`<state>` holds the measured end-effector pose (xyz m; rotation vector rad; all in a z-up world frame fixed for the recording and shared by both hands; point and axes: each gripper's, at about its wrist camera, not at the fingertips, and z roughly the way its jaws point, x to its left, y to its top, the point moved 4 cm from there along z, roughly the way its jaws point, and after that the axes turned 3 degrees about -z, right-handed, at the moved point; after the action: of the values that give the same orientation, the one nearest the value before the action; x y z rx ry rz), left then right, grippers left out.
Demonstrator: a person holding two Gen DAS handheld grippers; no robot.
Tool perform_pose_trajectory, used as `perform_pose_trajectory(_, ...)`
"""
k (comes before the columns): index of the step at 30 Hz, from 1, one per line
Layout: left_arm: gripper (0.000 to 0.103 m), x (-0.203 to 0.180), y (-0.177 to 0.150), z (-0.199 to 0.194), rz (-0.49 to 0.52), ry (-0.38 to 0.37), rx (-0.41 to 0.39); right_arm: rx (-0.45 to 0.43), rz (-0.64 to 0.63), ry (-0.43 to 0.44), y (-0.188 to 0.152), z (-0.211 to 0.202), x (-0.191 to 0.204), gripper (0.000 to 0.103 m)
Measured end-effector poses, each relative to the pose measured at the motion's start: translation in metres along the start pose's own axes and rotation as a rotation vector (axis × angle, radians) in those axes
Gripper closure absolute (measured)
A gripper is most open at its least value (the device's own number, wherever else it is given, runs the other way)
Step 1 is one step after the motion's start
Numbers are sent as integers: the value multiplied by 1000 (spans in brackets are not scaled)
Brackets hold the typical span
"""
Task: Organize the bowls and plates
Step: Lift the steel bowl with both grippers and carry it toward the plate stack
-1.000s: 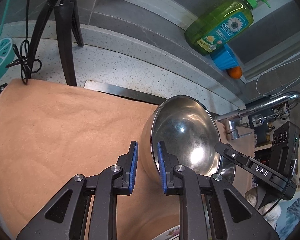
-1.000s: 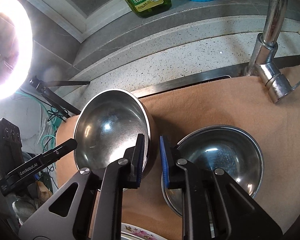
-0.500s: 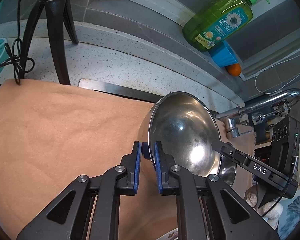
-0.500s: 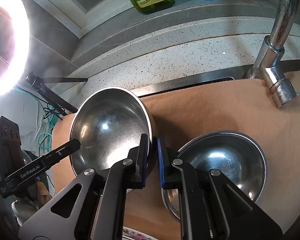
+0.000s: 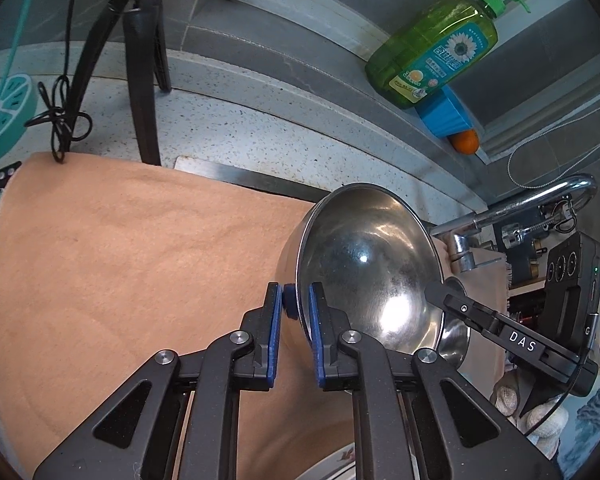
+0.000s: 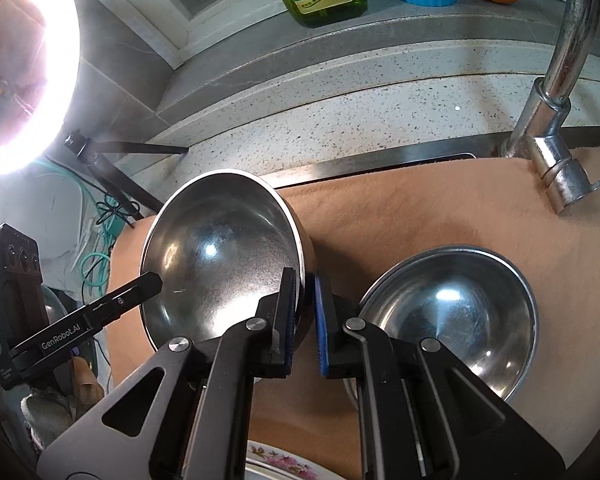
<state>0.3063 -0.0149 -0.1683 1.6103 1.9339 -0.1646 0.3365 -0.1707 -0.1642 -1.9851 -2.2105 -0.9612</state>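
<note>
OK, I've both claws clamped on the steel bowl (image 6: 220, 256) rim: left gripper (image 5: 295, 320) near-left, right gripper (image 6: 305, 312) near-right. Bowl's tilted over tan cloth (image 5: 120, 248); speckled counter (image 6: 360, 120) w/ faucet (image 6: 556, 100) beyond.

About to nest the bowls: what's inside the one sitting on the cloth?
The flat steel bowl looks empty, showing only reflections. The right claw hides its near left rim. The lifted bowl, gripped by both claws, also looks empty.

floral plate (image 6: 278, 465): cut by bottom edge | second bowl (image 5: 456, 334): mostly hidden
</note>
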Motion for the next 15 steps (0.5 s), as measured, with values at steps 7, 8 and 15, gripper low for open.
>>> perform_pose_trajectory(7,91,6,-10,-20,-9,-3,-27,-6,-39,22,-12,-14,20,94)
perform_pose_trajectory(8,91,7,-11,-22,-10,-4,-32,-8,-47,25,-14,-16,23,94)
perform_pose_trajectory(15,91,17,-29,-44,-21,-10,-55,-7,-75,50,-33,-26,41,94)
